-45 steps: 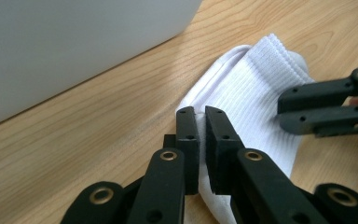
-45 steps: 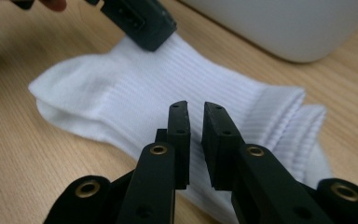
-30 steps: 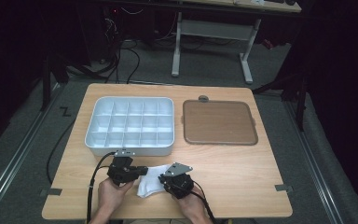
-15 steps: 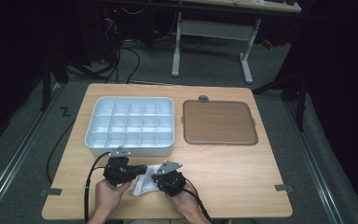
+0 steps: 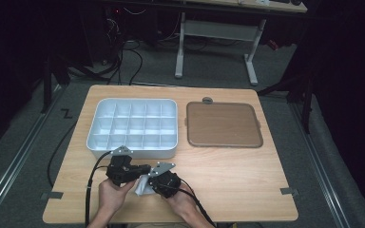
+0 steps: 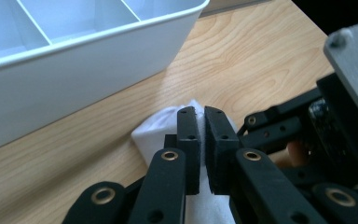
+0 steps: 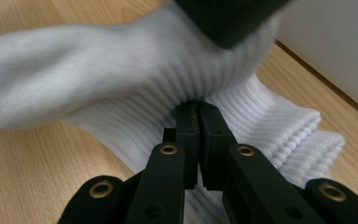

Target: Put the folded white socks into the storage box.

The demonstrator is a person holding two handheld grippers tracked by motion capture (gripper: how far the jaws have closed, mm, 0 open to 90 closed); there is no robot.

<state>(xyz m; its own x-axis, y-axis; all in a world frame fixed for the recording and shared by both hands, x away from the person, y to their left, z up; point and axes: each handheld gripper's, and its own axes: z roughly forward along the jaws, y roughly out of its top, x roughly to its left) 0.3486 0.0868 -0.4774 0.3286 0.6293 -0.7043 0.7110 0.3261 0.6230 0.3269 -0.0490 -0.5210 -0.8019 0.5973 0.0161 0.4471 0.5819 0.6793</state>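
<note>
So, tongs first.
Left gripper [image 6: 204, 122]: jaws pinched on the white sock [image 5: 143, 186].
Right gripper [image 7: 196, 112]: clamped on its ribbed cuff.
Sock: near table edge, in front of the divided tray [image 5: 132, 126].
Risk: thin pinch, stretchy knit could slip free when pulled.

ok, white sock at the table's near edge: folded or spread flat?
Folded, bunched. The white sock shows ribbed layers stacked at the cuff, with another part lifted above; both grippers pinch it, left gripper, right gripper.
</note>
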